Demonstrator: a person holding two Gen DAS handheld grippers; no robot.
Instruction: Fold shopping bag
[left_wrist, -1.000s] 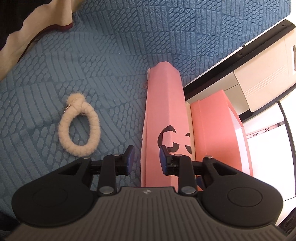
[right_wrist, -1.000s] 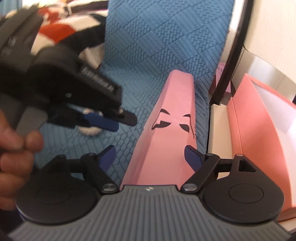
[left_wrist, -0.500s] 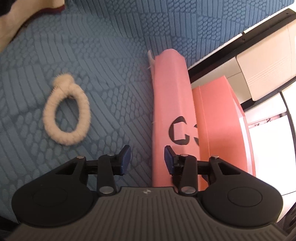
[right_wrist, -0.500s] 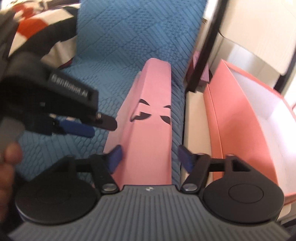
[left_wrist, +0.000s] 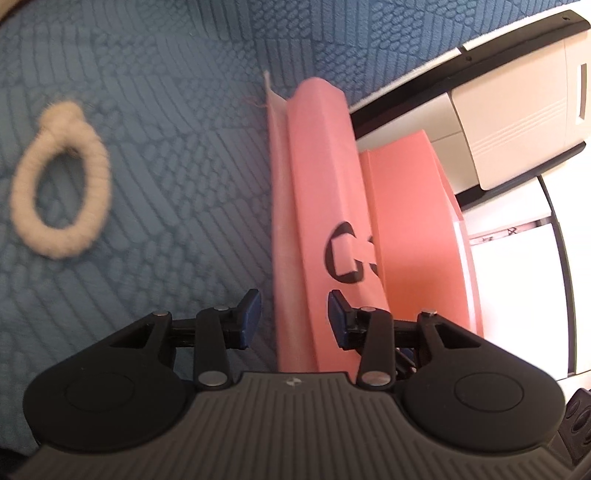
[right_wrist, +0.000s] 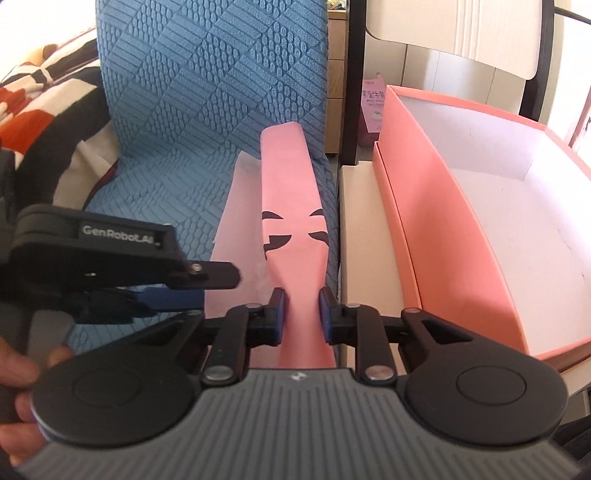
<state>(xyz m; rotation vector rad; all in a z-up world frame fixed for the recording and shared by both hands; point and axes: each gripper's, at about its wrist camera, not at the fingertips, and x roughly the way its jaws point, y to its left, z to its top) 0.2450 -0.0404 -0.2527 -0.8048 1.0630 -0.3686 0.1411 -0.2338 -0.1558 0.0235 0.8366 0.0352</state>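
Right gripper (right_wrist: 302, 314) has just been closing, and its blue pads now pinch the near end of the long pink folded shopping bag (right_wrist: 290, 192), which a second ago lay loose between wide jaws. Left gripper (left_wrist: 293, 314) stands apart, holding nothing; its jaws straddle the bag's pale left flap, opened a little wider than before. The bag lies lengthwise on the blue quilted textured cover (left_wrist: 166, 147), just beside the open salmon-pink cardboard box (right_wrist: 461, 236) on the right. Judging by the task, the step in hand is gathering the narrowed bag for its next fold; it would go best if the right gripper kept its pinch square across the crease while the left took the loose flap before lifting, so the layers do not slide apart. In the left view the cream woolly rope ring (left_wrist: 59, 184) sits farther left than a second ago, since that hand has drifted toward the bag
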